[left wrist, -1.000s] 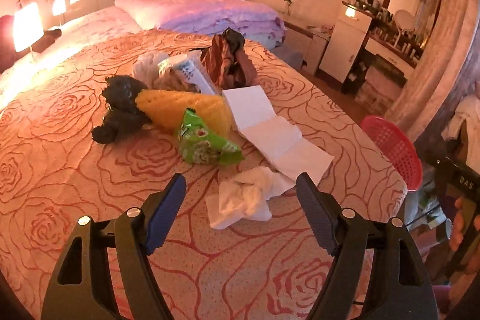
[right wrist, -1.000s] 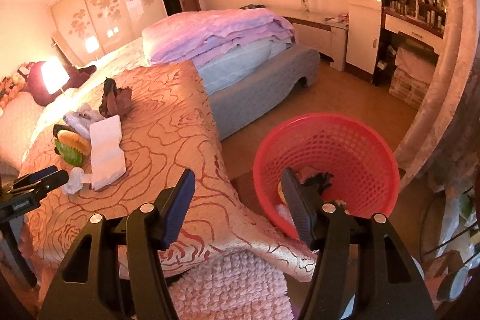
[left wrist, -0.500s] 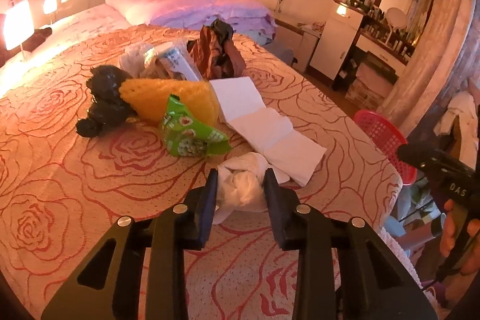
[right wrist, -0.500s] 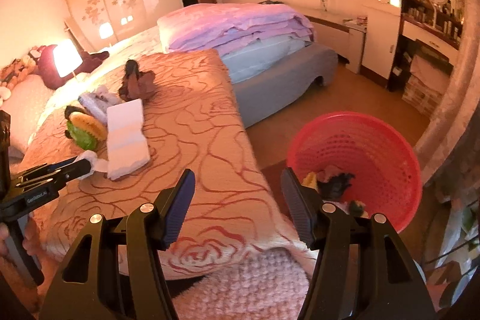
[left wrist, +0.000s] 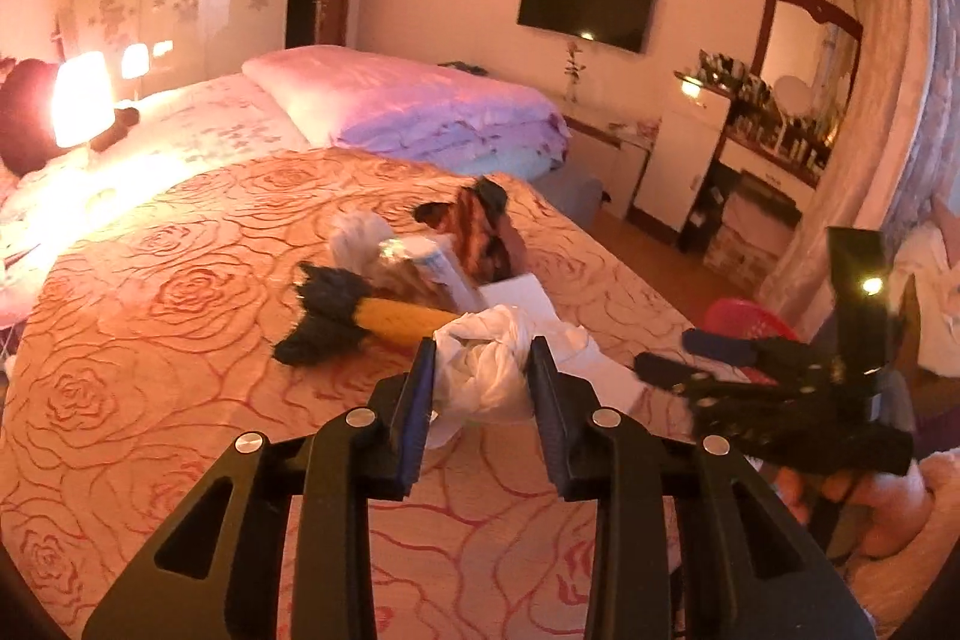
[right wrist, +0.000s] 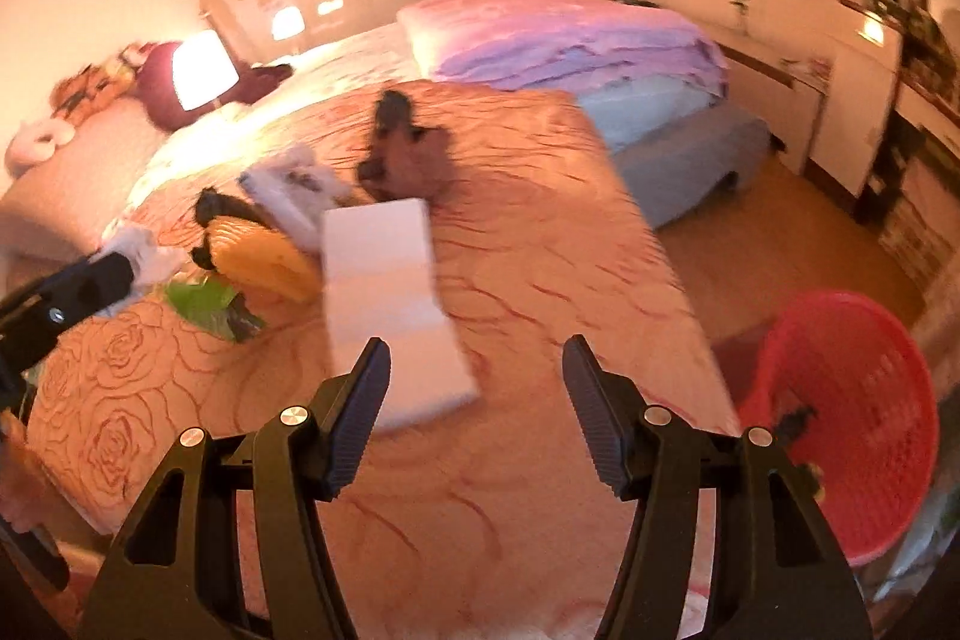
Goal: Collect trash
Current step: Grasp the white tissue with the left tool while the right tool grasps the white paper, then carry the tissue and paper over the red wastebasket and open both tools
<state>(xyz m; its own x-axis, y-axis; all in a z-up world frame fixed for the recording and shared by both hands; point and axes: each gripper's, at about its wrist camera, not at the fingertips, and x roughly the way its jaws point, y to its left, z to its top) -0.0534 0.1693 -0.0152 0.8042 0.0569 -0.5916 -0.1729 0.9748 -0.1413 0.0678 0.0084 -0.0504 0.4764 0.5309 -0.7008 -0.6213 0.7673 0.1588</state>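
Both grippers moved: left gripper point(left wrist: 480, 376) closed on white tissue wad point(left wrist: 486, 370), lifted it off bedspread point(left wrist: 180, 400). Right gripper point(right wrist: 477, 400) jaws apart, empty, w/ red basket point(right wrist: 852, 400) nearby for drop.

Trash pile point(right wrist: 264, 244) on bed point(right wrist: 540, 244); folded paper point(right wrist: 384, 292) right of pile; basket point(right wrist: 852, 412) on floor beside bed.

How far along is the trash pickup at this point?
Done: a few scraps already lie in the red basket. In hand: the left gripper is shut on a crumpled white tissue; the right gripper is open and empty. Left on the bed: white paper, yellow bag, green wrapper, black and brown pieces.
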